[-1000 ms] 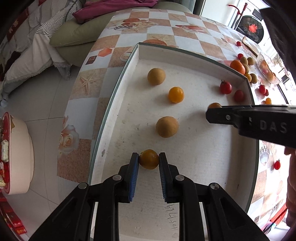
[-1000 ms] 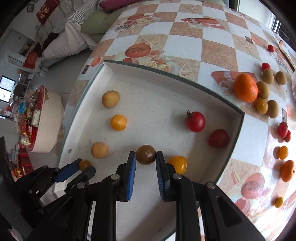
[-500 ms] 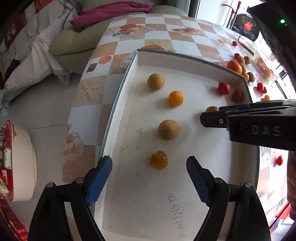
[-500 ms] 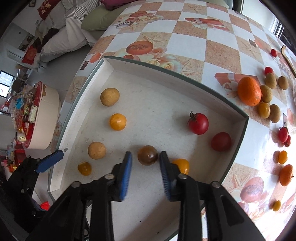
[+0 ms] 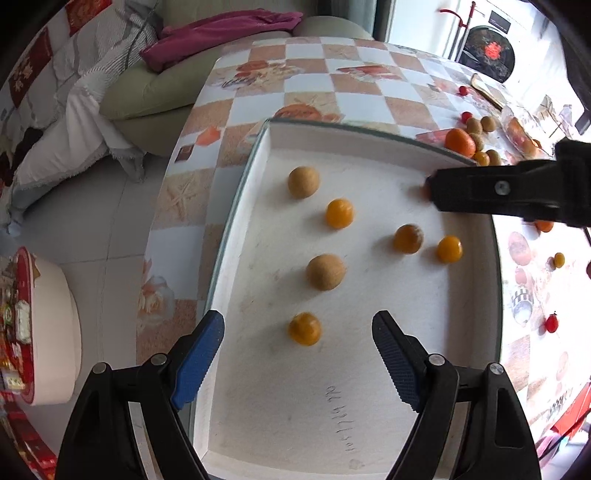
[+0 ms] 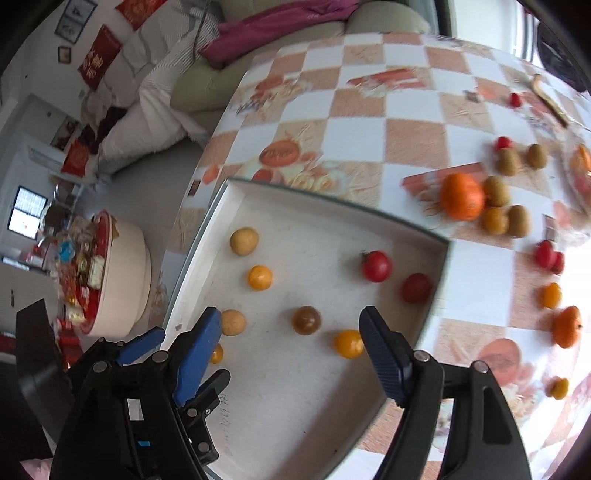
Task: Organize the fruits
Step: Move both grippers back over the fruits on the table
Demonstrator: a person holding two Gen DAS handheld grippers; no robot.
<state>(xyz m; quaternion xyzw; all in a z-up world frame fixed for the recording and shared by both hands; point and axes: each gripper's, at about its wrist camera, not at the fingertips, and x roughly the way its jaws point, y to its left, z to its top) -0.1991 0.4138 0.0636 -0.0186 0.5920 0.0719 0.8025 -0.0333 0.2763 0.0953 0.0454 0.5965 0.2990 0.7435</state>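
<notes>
I was in a home, in the living room. A sofa (image 5: 155, 92) with a green cushion (image 6: 207, 85), a striped blanket (image 5: 92, 66) and a magenta cloth (image 5: 221, 33) stood beside my table (image 5: 369, 96), which wore a checked oilcloth printed with fruit. Red hangings (image 6: 99, 59) decorated the wall, and a round snack box (image 6: 107, 273) sat on the tiled floor (image 5: 92, 221).

Magenta cloth (image 5: 221, 33) on green cushion (image 5: 155, 92); round white tub (image 6: 122, 273) on floor.
</notes>
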